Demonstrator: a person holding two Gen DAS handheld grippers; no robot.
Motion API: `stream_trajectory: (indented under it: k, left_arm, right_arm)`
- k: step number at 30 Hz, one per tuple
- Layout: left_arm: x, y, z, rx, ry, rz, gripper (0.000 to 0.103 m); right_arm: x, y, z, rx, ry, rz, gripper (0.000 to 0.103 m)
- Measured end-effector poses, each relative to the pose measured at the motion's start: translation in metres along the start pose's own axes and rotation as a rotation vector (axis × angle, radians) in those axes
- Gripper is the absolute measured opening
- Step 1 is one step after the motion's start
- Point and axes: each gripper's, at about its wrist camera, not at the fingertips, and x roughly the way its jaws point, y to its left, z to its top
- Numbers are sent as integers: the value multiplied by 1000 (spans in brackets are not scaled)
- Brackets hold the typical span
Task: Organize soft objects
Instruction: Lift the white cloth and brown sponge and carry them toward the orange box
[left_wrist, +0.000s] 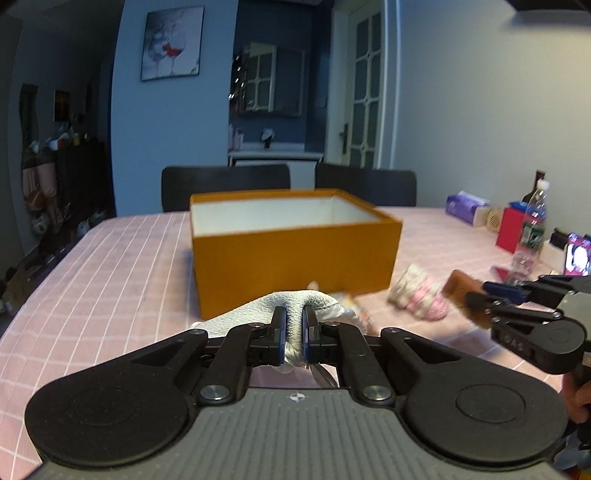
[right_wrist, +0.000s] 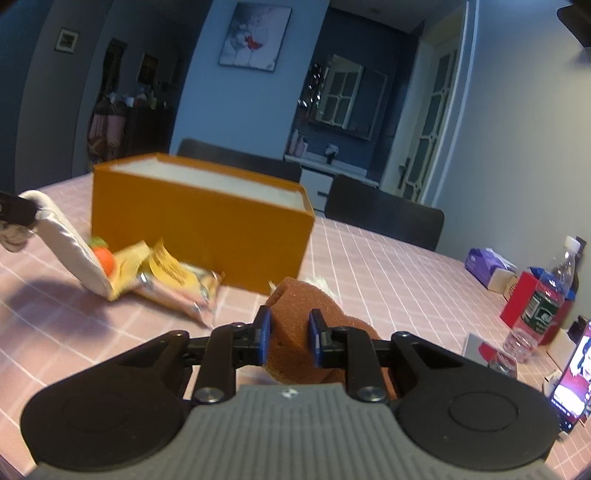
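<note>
An open orange box (left_wrist: 295, 251) with a white inside stands on the pink checked tablecloth; it also shows in the right wrist view (right_wrist: 199, 218). My left gripper (left_wrist: 294, 332) is shut on a white soft cloth item (left_wrist: 295, 301) just in front of the box; that item (right_wrist: 70, 243) hangs lifted at the left of the right wrist view. My right gripper (right_wrist: 290, 338) is shut on a brown sponge-like soft piece (right_wrist: 299, 310), held to the right of the box; it shows at the right of the left wrist view (left_wrist: 467, 299). A pink and white soft bundle (left_wrist: 419, 297) lies by the box's right corner.
Yellow snack packets (right_wrist: 170, 280) and an orange-red item (right_wrist: 103, 258) lie in front of the box. A water bottle (right_wrist: 546, 299), a red box (right_wrist: 524, 299), tissue packs (right_wrist: 487, 266) and a lit phone (right_wrist: 574, 380) stand at the table's right. Two dark chairs (left_wrist: 225, 184) are behind.
</note>
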Motion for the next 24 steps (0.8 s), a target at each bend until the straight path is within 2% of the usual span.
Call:
stream_trajectory:
  k: [7,15,24]
  left_arm:
    - [-10,-9,18,35,-79,-34,9]
    - [-14,-14,30,76,-159,-42,9]
    - [-9,-19,54,144,-232,-33,9]
  right_arm:
    - [-15,-7,21,40,-49,59,20]
    - [-30,-12,43,32,-136,55,20]
    - [-26,-15,74,39,-229,67,20]
